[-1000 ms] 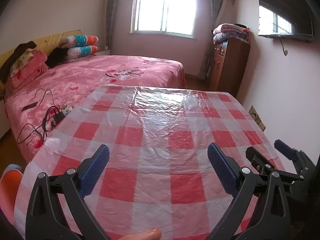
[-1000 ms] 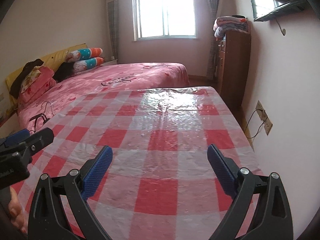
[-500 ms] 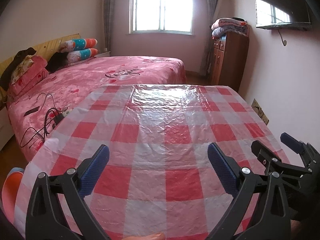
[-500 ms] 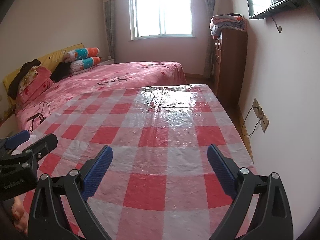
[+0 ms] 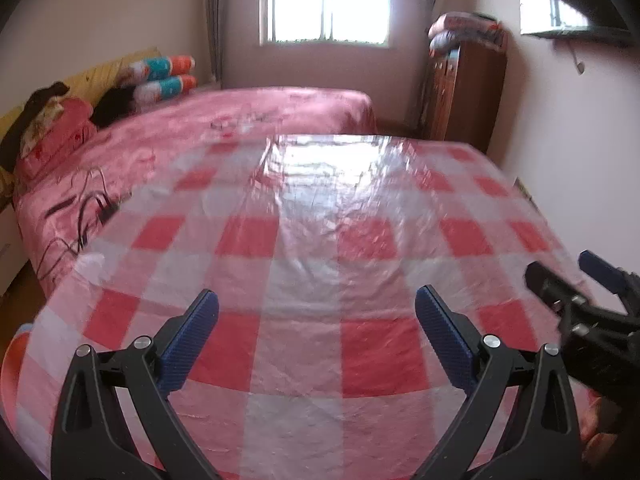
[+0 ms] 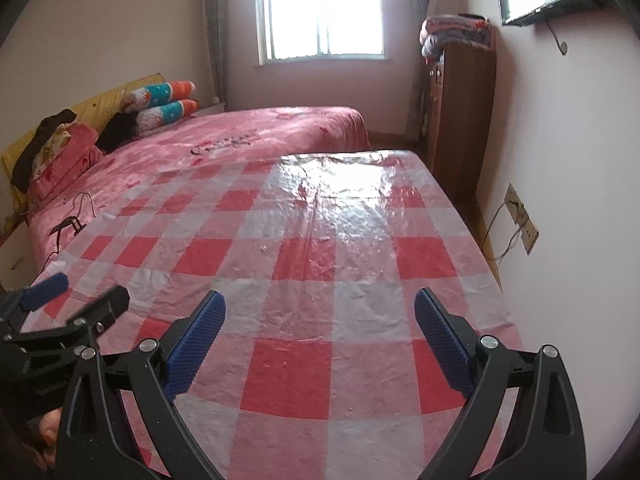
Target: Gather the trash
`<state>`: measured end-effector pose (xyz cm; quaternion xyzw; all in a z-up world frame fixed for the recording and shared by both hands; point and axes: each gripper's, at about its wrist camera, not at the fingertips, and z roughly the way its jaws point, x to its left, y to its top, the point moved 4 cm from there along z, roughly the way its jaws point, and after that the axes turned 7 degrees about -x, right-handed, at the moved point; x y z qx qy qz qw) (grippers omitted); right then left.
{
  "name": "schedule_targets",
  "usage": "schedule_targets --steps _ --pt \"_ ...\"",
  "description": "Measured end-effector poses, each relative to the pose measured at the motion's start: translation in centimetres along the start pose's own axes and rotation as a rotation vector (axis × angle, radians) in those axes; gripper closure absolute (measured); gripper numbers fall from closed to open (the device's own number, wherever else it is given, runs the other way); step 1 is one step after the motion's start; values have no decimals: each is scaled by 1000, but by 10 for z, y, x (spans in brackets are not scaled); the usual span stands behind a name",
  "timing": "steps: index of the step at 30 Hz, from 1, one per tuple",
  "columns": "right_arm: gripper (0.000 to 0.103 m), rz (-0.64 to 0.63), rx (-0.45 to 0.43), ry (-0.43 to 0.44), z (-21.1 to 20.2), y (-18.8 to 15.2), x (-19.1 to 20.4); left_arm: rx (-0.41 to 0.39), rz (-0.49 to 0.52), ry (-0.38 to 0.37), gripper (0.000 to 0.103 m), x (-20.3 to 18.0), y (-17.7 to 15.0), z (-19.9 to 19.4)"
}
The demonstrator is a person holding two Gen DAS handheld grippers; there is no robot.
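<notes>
both grippers hold their blue pads spread wide with nothing between them: the left gripper (image 5: 316, 336) and the right gripper (image 6: 320, 334) hover side by side above the near end of the checked cloth (image 6: 340, 248). judged risk: closing on the glossy plastic cloth itself would bunch or drag it. trash is hard to find; only tiny pale crumbs (image 6: 263, 247) show at twelve o'clock from the right pads, well apart, too small to identify. at ten o'clock lies the bed (image 6: 224, 148), with cables (image 5: 76, 220).
</notes>
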<state>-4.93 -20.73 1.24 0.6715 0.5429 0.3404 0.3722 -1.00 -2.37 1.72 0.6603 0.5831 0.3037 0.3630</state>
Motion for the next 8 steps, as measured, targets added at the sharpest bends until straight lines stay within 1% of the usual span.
schedule_targets --steps 4,7,8 --pt "9 19 128 -24 22 -10 -4 114 -24 0 4 4 -9 23" --pt "9 28 206 -45 36 -17 -6 225 -42 -13 4 7 -18 43" --pt "9 32 227 -51 40 -19 -8 223 -29 -6 4 5 -18 43"
